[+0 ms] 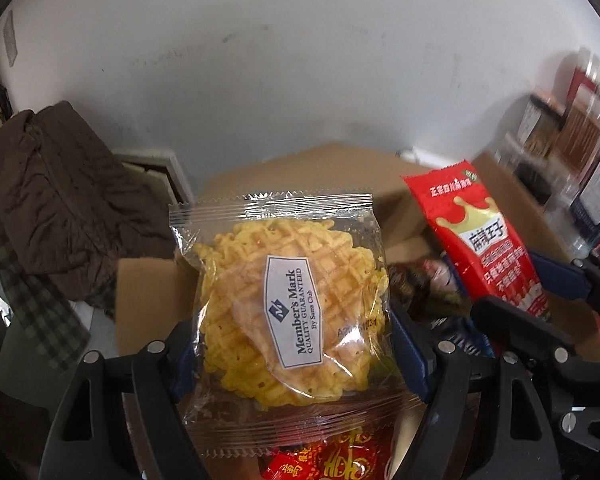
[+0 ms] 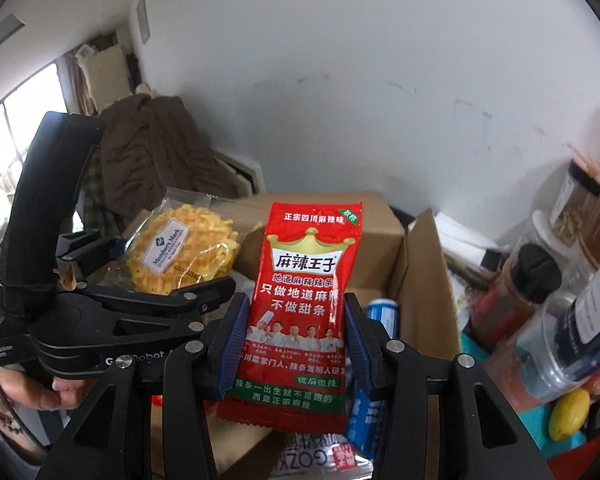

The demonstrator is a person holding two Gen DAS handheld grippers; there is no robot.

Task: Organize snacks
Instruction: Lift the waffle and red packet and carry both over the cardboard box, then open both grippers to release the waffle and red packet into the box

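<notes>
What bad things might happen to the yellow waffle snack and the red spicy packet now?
1. The left gripper squeezes the waffle snack through thin clear wrap; it looks brittle, so a harder pinch might crack it.
2. The right gripper holds the red packet by its slick lower half only; it might slide out.
3. Both hang close together above the open cardboard box, so the grippers could bump and a snack could drop in the wrong spot.

Two wrist fisheyes, tilted down close over an open cardboard box.
Both face the white wall; each sees the other's gripper and packet, plus the brown coat.
</notes>
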